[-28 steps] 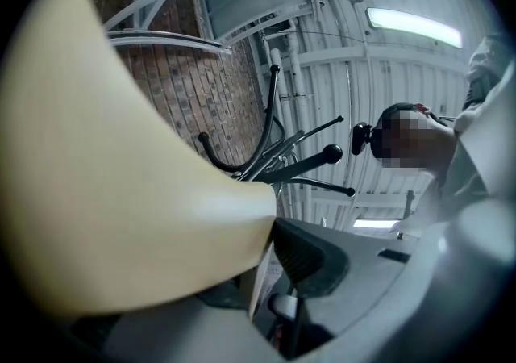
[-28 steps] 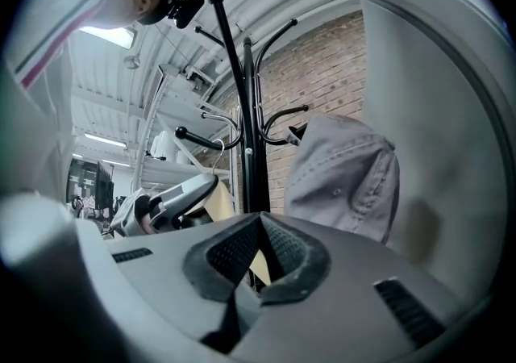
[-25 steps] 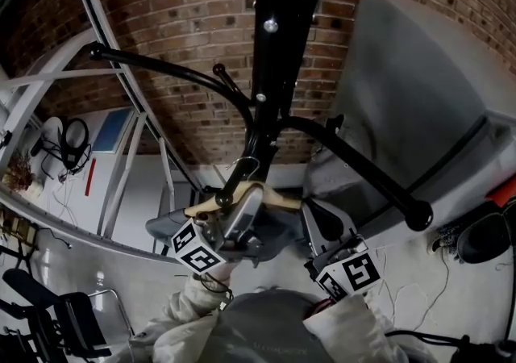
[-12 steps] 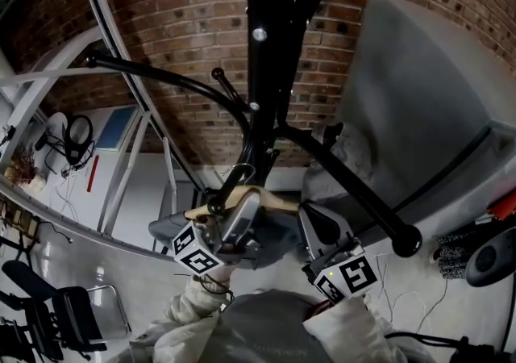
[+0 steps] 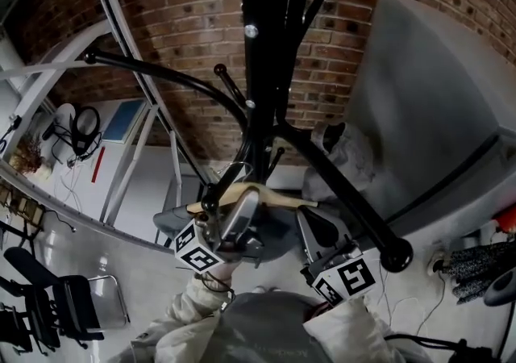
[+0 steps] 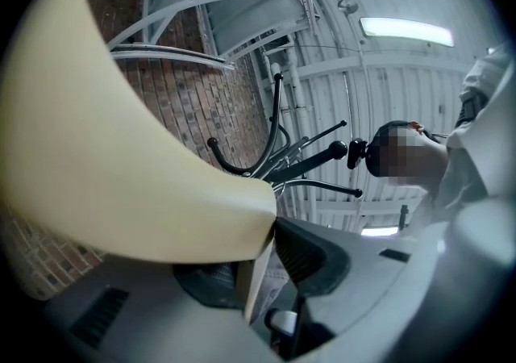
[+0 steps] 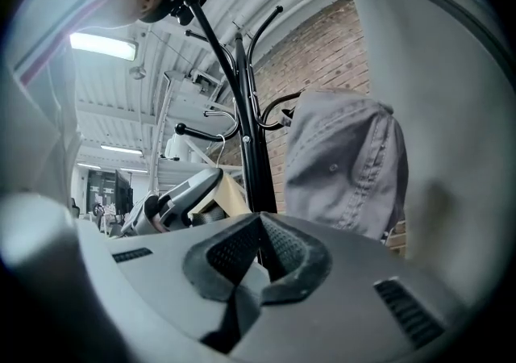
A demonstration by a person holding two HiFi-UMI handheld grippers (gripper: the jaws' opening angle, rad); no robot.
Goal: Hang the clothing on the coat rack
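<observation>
The left gripper (image 6: 256, 264) has its jaws opening, with the wooden hanger (image 6: 121, 152) standing between the fingers. The hanger's thin lower edge runs down between the two pads. A gap shows between that edge and the right-hand pad (image 6: 302, 252), and the edge lies close against the opposite pad. The broad, pale shoulder of the hanger extends above and to the left of the fingertips and fills most of the left gripper view. In the head view the hanger sits just ahead of the left fingertips, close beside the black pole of the coat rack (image 5: 262, 47). Its metal hook (image 5: 242, 169) rises from the hanger toward the pole; whether the hook bears on a rack arm cannot be resolved from this angle. The right gripper (image 7: 260, 250) has its pads (image 7: 234, 252) pressed together with nothing between them. The rack pole stands directly beyond the right fingertips. The grey shirt (image 7: 347, 160) hangs on the coat rack, beyond the right fingertips and to their right, draped from a curved hook beside the pole. The shirt is well apart from the left fingers, on the far side of the pole from them. The two grippers are near each other, the left one holding its fingertips higher and closer to the pole.
</observation>
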